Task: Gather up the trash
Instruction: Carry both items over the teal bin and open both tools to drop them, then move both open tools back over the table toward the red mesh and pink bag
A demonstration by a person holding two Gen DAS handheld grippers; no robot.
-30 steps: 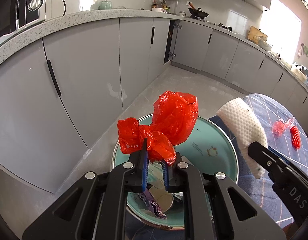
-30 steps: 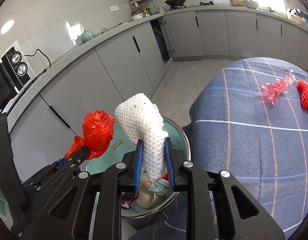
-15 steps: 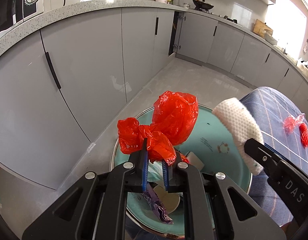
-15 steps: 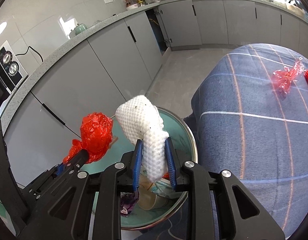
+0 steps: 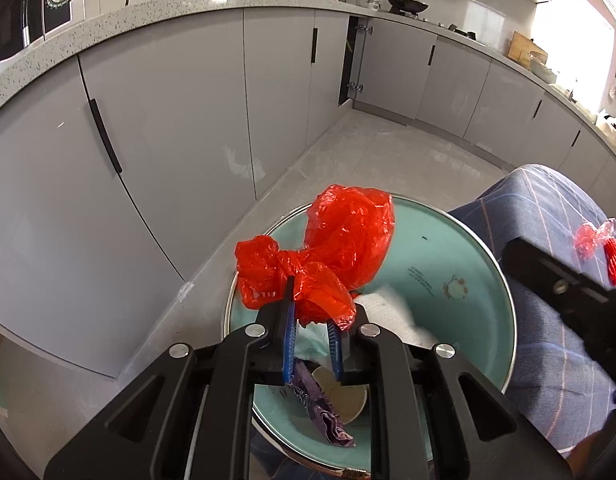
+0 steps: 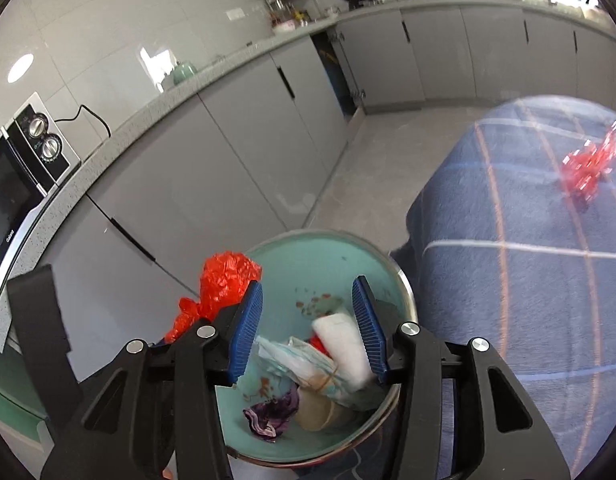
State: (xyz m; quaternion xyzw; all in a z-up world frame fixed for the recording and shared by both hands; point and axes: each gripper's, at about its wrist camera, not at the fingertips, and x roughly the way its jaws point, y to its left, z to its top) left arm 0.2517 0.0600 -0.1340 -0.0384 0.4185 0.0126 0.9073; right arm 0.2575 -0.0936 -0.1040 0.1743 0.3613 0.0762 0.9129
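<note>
So, going left to right: the left claw (image 5: 311, 312) is pinching the knotted neck of a crumpled red plastic bag (image 5: 332, 256), and the bag puffs out from the tips toward 12 and 1 o'clock, hanging over the teal bin (image 5: 460, 256). The blue pads (image 5: 288, 344) sit close together with red plastic bunched between them; the jaws are just starting to ease apart, but the bag is caught in them. Below the claw, at about 6 o'clock, the bin holds a purple wrapper (image 5: 328, 420) and a paper cup (image 5: 344, 396), and a white foam net (image 5: 392, 312) lies just at 3 o'clock of the tips.

From the right wrist view, the right claw (image 6: 308, 320) is spread fairly wide and opening, with nothing pressed by its pads. The white foam net (image 6: 342, 344) lies down in the bin (image 6: 308, 252), seen right between the two jaws and closer to the right-hand one, on top of crumpled pale paper (image 6: 303, 364). The red bag (image 6: 223, 280) shows at 10 o'clock of that claw.

Over at 2 o'clock there's the blue checked tabletop (image 6: 528, 280), and a small red wrapper (image 6: 588, 164) is lying on it, well apart from both claws. It's blurry in this view.
</note>
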